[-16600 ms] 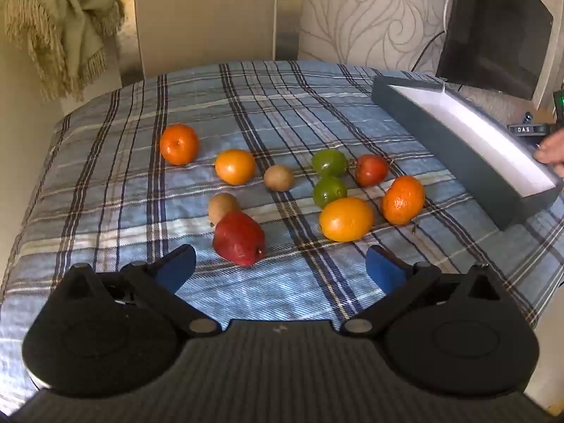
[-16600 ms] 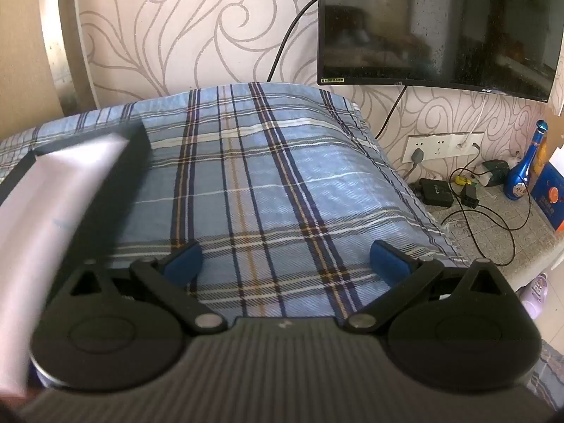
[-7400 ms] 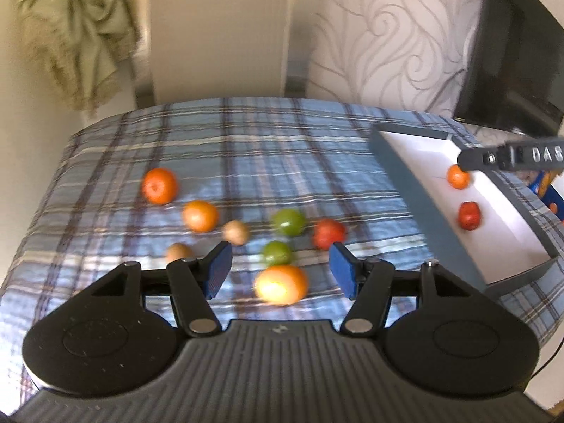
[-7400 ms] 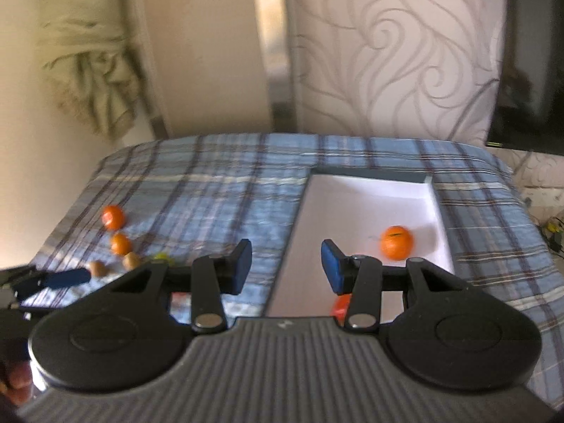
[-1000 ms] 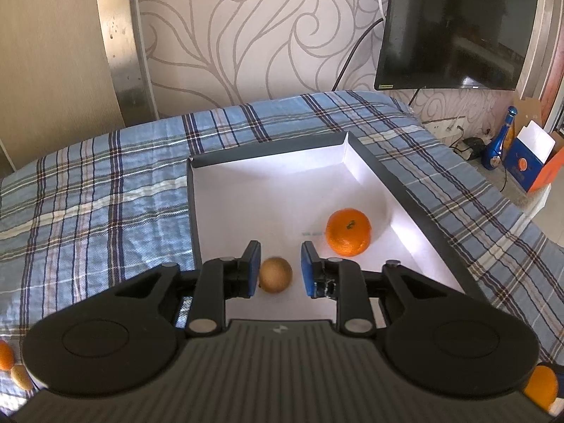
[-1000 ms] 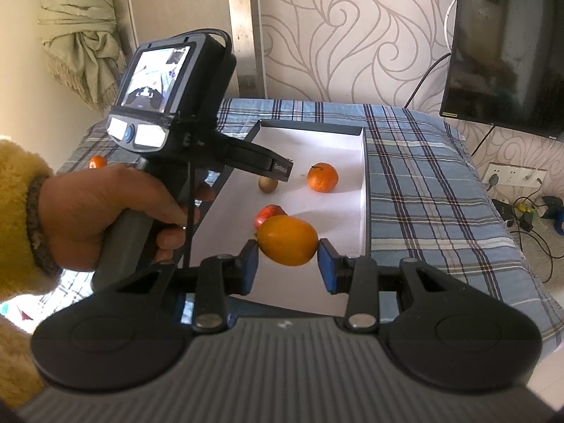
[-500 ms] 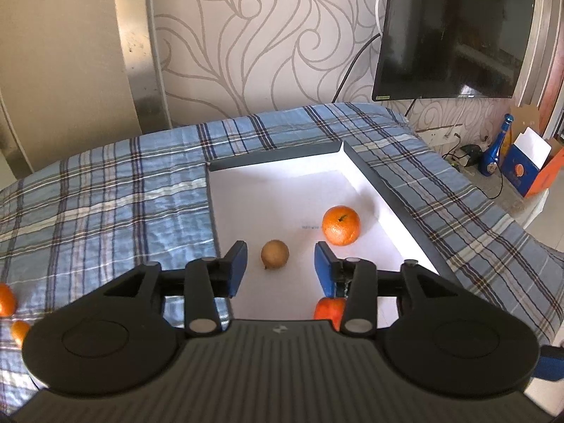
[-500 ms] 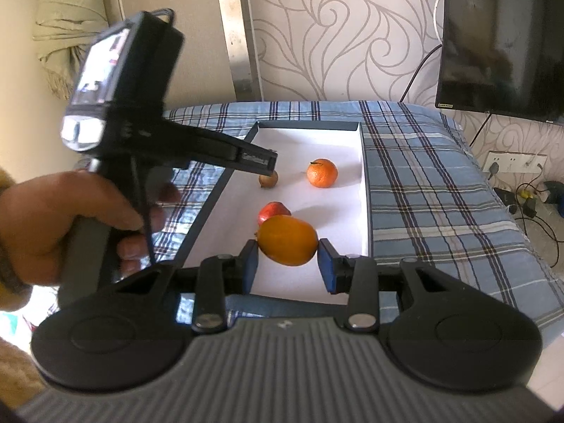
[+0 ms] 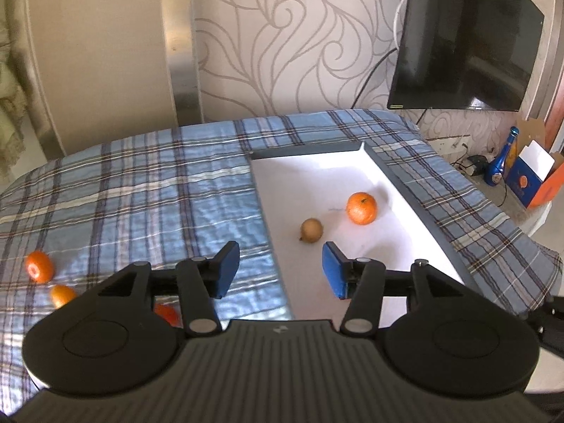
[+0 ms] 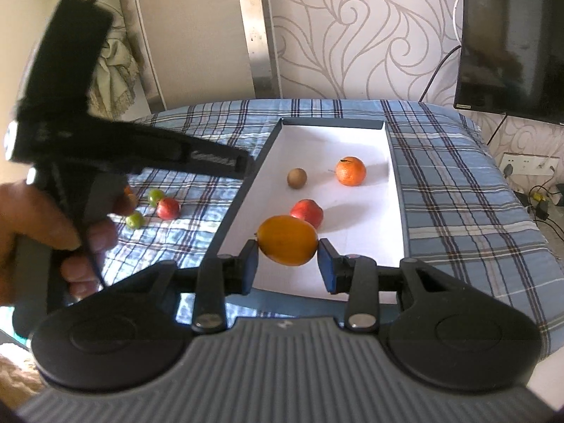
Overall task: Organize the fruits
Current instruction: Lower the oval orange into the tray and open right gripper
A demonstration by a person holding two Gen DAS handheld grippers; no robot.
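A dark-walled box with a white floor (image 9: pixel 317 172) (image 10: pixel 331 141) lies on the plaid bed. Inside it rest a small brown fruit (image 9: pixel 311 230) (image 10: pixel 296 178), a tangerine (image 9: pixel 361 208) (image 10: pixel 350 171) and a red fruit (image 10: pixel 307 212). My left gripper (image 9: pixel 280 275) hovers over the box's near left wall; its jaws are opening with nothing between them. My right gripper (image 10: pixel 287 264) is shut on a large orange fruit (image 10: pixel 287 240) above the box's near end. Loose on the cover lie two orange fruits (image 9: pixel 39 266), a reddish one (image 9: pixel 165 313), two green ones (image 10: pixel 155 195) and a red one (image 10: pixel 168 208).
A person's hand (image 10: pixel 42 232) holds the left gripper's handle at the left of the right wrist view. A dark TV (image 9: pixel 461 46) hangs on the patterned wall. A blue bottle (image 9: pixel 502 164) and an orange carton (image 9: pixel 535 179) stand past the bed's right edge.
The left gripper let go of the brown fruit, which now lies on the box floor, then drew back and to the left with its jaws widening. The right gripper kept still, holding the orange fruit.
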